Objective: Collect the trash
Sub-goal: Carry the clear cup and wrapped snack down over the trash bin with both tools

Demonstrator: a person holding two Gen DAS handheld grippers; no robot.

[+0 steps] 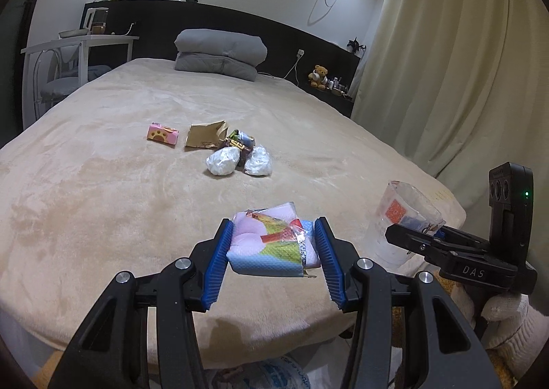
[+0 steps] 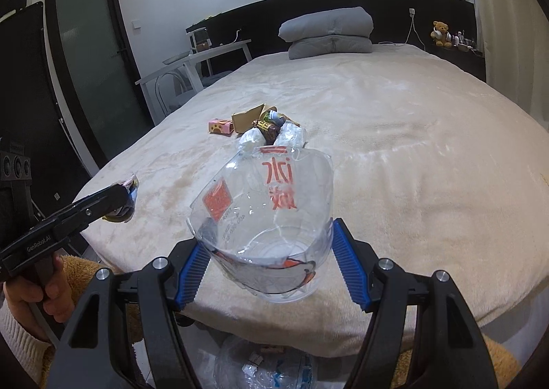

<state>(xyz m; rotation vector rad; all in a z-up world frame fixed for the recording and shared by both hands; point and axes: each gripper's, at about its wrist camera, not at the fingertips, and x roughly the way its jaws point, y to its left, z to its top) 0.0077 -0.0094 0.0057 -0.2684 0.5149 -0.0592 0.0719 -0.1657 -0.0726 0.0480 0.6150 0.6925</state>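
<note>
Clear glossy plastic cup (image 2: 271, 217); plush matt beige bedspread (image 2: 394, 149); crinkly foil wrapper (image 1: 281, 238).

Plastic bag (image 2: 264, 368) on the floor below the fingers: cut off by the bottom edge in both views, contents unreadable. Cup (image 2: 271, 217) btwn the right fingers: its base hides part of the bed (image 2: 411, 183) edge; small print under the red label too fine to read. Tissue pack (image 1: 271, 245) btwn the left fingers: underside hidden; from the right wrist view only a sliver shows past the left fingertip. Wrapper pile (image 1: 236, 152) well beyond the fingers: items overlap, labels too small. Shelf bits by the teddy bear (image 1: 319, 76): too small to tell.
</note>
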